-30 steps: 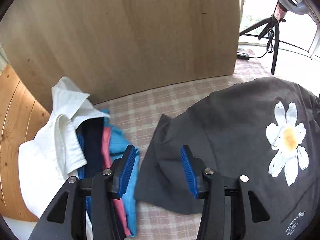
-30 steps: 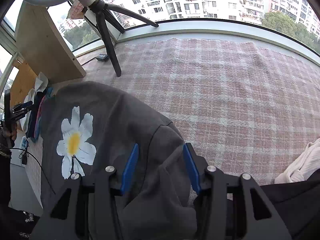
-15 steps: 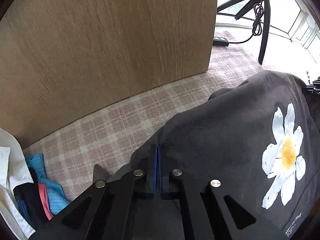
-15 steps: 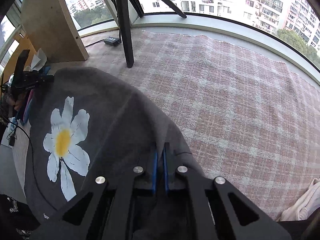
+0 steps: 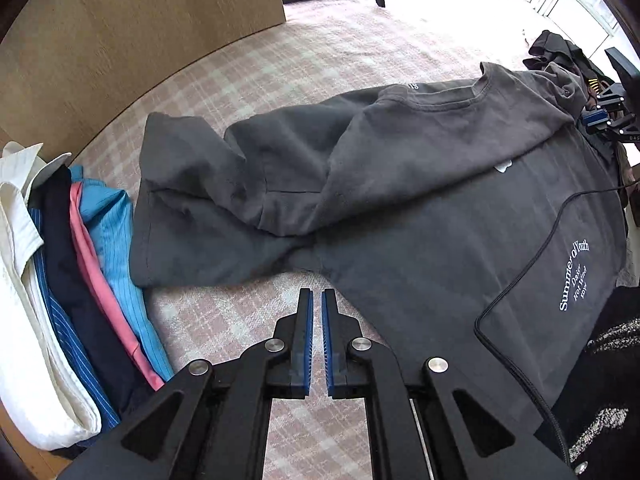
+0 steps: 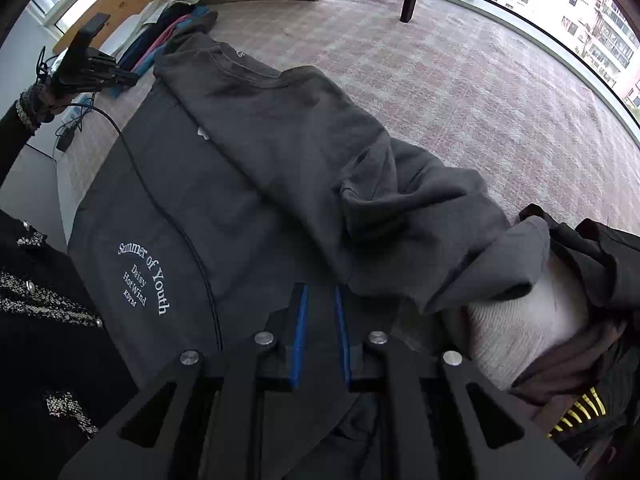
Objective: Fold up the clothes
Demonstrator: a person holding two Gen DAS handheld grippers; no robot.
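The left gripper [image 5: 316,300] hangs over the pink checked cloth [image 5: 248,80], jaws a narrow slit apart, holding nothing; the right gripper [image 6: 320,300], jaws parted, empty, sits above the dark grey T-shirt [image 6: 280,152]; its top half lies folded over the front; folded shirts [image 5: 80,280] stack beside it.

A pink and cream plaid cloth [image 6: 460,80] covers the surface. A light wooden panel [image 5: 132,28] stands upright at its far edge. Beside the panel, bright curved windows [image 6: 560,4] show apartment buildings in daylight.
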